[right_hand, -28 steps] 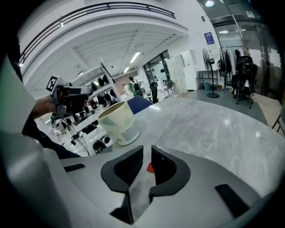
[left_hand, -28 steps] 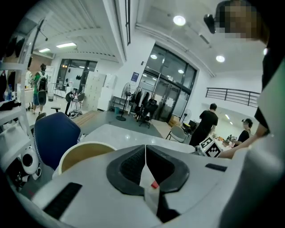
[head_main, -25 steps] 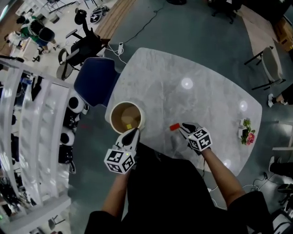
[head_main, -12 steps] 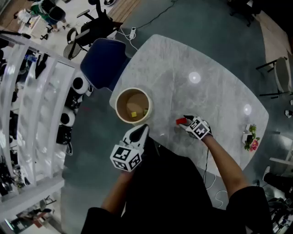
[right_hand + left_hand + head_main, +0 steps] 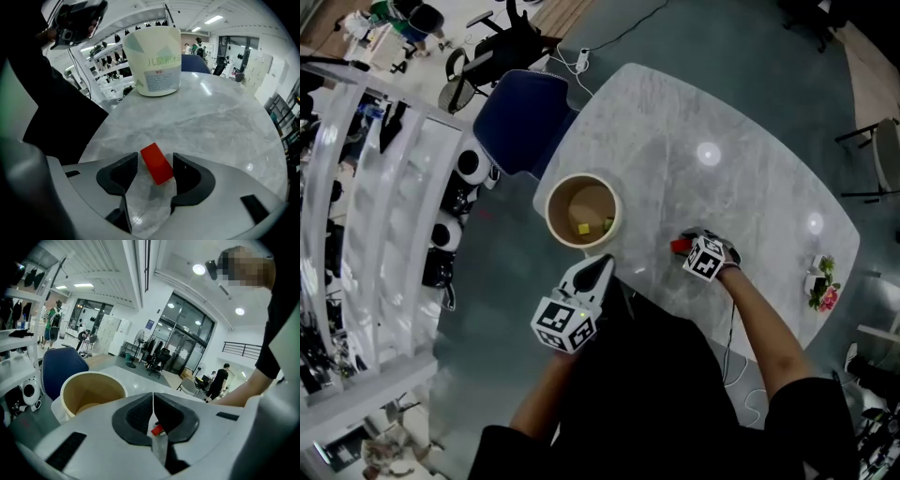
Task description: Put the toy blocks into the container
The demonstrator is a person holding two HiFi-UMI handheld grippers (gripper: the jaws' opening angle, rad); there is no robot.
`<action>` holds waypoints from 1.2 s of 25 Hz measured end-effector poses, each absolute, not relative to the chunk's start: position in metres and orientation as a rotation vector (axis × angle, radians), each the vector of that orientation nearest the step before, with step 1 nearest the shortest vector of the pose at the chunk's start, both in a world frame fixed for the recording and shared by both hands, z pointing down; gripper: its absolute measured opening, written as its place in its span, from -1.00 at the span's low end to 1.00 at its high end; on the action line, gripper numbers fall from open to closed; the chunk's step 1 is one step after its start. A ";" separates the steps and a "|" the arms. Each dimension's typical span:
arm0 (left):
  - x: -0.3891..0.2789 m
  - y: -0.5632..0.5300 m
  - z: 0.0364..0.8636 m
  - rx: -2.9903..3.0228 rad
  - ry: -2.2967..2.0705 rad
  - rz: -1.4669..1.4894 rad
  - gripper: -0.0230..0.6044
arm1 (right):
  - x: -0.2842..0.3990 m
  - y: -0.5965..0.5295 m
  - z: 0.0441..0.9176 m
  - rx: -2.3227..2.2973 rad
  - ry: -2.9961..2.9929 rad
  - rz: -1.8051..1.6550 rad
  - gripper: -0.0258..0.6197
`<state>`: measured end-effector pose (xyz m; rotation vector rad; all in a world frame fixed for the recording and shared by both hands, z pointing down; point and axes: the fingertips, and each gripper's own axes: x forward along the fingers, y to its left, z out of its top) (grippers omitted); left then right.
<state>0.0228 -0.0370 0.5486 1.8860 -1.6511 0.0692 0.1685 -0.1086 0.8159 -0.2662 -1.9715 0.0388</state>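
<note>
Red block between the spread jaws, two blocks already in the container

The right hand-held gripper (image 5: 688, 244) points steeply down at the surface (image 5: 741, 202) close to its near edge. Its jaws have just been opening and now stand wide apart around a red block (image 5: 156, 165), which lies flat on the marble between them with neither pad pressing on it. The left hand-held gripper (image 5: 153, 401) is pressed together with nothing in it. It hangs just off the near edge, with its tip aimed at the container (image 5: 562, 199). That pale paper tub stands upright at the surface's near left corner, well apart from the red block. On its bottom lie a yellow block (image 5: 583, 228) and a greenish block (image 5: 606, 225).
</note>
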 end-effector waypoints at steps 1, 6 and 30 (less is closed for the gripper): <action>0.021 -0.037 0.549 1.884 -1.654 0.072 -0.90 | 0.170 -0.108 0.820 -0.271 -1.955 0.003 -0.29; 0.018 -0.035 0.550 1.890 -1.656 0.085 -0.90 | 0.170 -0.112 0.825 -0.290 -1.902 -0.166 -0.31; 0.028 -0.046 0.546 2.071 -1.436 0.115 -0.90 | 0.162 -0.100 0.753 0.067 -2.059 0.108 -0.54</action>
